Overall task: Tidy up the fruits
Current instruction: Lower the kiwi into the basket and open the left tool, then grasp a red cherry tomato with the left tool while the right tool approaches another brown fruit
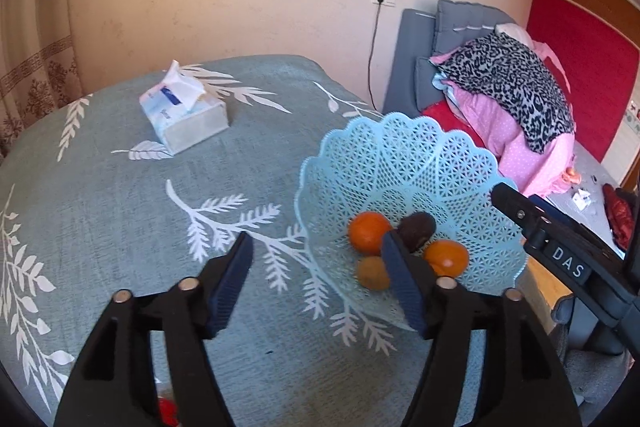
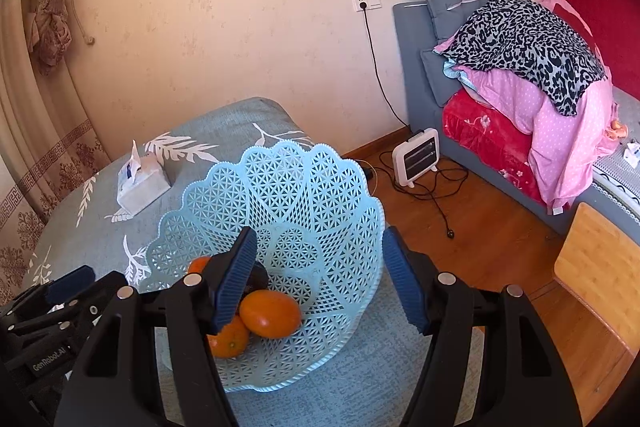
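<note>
both tools (image 1: 316,267) (image 2: 316,271) wide open, empty, above basket (image 2: 320,195).

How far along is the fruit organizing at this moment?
Done: four fruits, including a round orange tangerine and a dark brown fruit, lie in the light blue lattice plastic basket. In hand: nothing; left gripper and right gripper are open. No loose fruit is clearly visible.
</note>
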{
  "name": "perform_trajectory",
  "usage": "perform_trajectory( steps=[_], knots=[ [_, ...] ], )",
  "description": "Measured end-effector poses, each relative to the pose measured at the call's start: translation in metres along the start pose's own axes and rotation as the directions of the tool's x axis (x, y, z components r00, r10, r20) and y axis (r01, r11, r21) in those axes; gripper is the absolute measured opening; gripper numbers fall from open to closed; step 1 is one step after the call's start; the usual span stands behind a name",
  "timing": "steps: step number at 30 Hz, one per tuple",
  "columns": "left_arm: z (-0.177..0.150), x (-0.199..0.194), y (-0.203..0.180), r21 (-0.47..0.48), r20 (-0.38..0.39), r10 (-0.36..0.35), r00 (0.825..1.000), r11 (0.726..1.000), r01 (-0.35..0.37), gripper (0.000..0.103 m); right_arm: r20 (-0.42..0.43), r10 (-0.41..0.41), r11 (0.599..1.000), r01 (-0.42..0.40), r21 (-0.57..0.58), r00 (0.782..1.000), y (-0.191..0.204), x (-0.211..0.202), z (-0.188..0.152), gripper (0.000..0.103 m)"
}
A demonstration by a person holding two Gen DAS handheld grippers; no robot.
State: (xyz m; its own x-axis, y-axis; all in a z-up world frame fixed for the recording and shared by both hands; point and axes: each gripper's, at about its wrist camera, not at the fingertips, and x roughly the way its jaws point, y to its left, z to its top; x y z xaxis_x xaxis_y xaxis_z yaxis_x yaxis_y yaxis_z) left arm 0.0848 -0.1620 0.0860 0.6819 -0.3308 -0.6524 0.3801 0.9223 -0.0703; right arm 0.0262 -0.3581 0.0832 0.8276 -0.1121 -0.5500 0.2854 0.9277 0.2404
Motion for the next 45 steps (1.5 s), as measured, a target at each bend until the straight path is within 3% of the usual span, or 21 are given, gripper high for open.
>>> perform_trajectory(
  steps=[13, 25, 37, 45],
  knots=[
    [-0.008, -0.028, 0.021, 0.03, 0.048, 0.166, 0.985, 0.985, -0.168, 0.086, 0.047, 0.056, 0.998, -0.057, 0.005, 0.997, 0.011, -0.023, 0.003, 0.067],
    [-0.039, -0.071, 0.072, -0.042, 0.037, 0.266, 0.963, 0.963, -0.265, 0.086, 0.031, 0.14, 0.987, -0.137, -0.083, 0.99, 0.05, -0.034, -0.011, 0.067],
    [-0.087, -0.109, 0.118, -0.098, -0.016, 0.368, 0.93, 0.925, -0.368, 0.086, -0.073, 0.23, 0.955, -0.239, -0.174, 0.971, 0.094, -0.035, -0.045, 0.067],
    [-0.122, -0.126, 0.146, -0.178, -0.086, 0.4, 0.912, 0.895, -0.409, 0.086, -0.165, 0.283, 0.916, -0.317, -0.244, 0.945, 0.127, -0.036, -0.073, 0.067]
  ],
)
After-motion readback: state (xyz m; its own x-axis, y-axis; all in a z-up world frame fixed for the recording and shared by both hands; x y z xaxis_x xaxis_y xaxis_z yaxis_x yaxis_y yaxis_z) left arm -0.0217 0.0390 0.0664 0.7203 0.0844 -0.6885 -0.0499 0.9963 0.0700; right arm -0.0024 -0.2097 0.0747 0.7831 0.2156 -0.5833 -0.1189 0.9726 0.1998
